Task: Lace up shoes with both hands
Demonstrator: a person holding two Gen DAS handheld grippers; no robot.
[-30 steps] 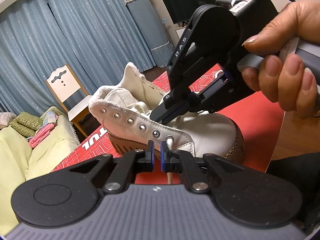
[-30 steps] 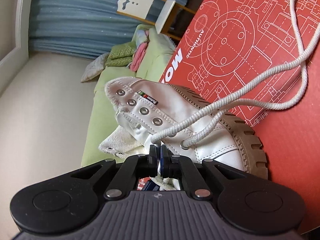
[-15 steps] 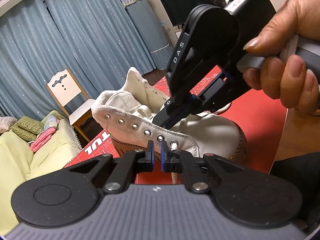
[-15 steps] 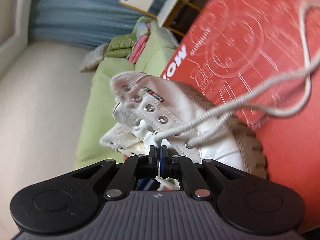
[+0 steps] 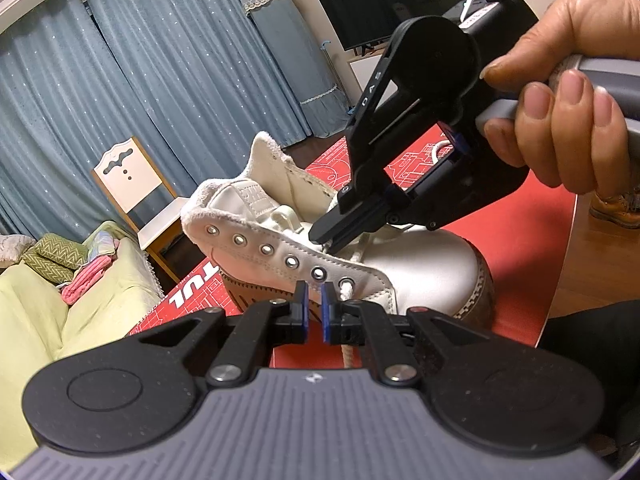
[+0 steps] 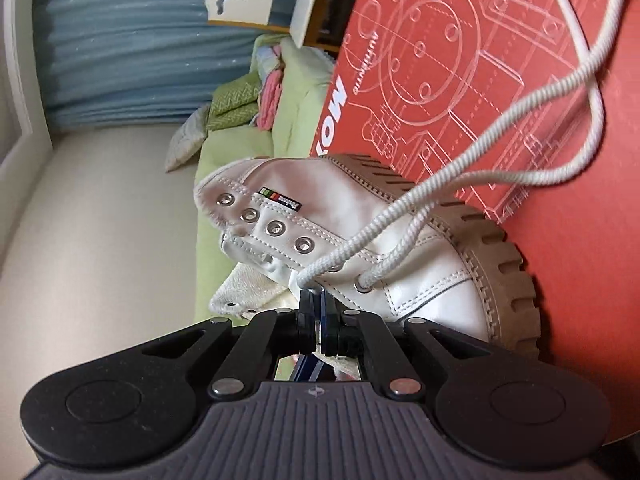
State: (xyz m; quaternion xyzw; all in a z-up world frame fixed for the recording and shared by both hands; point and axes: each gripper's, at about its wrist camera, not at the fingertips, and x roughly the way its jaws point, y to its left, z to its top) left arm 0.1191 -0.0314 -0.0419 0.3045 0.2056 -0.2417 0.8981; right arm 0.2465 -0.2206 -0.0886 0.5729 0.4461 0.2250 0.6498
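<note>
The shoe [image 5: 400, 256], white with a tan ridged sole, lies on a red mat [image 5: 532, 232] printed with white line drawings, its toe toward the mat's near right edge in the left wrist view and its open collar toward the far left edge. A row of metal eyelets [image 5: 292, 261] runs along each flap; in the right wrist view the upper four on the near flap are bare. The lace [image 6: 472, 168] is white and braided: it comes out of the lowest eyelets by the toe, and two strands run off over the sole and loop across the mat toward its far corner. The right gripper [image 5: 326, 240], held in a hand [image 5: 560, 92], comes down from the upper right with its tips at the tongue just above the lower eyelets; its fingers are together, and from its own camera they look pinched on the lace end, though the tip is small and partly hidden. The left gripper [image 5: 314, 300] sits low in front of the near flap, its blue-padded fingers a little apart with nothing between them; a strand of lace drops from the lowest eyelet just beside its right finger and passes behind it. Beyond the mat's far edge stand a white-backed chair [image 5: 128, 176], a green sofa [image 5: 36, 312] with folded cloths, and blue curtains [image 5: 140, 80]
</note>
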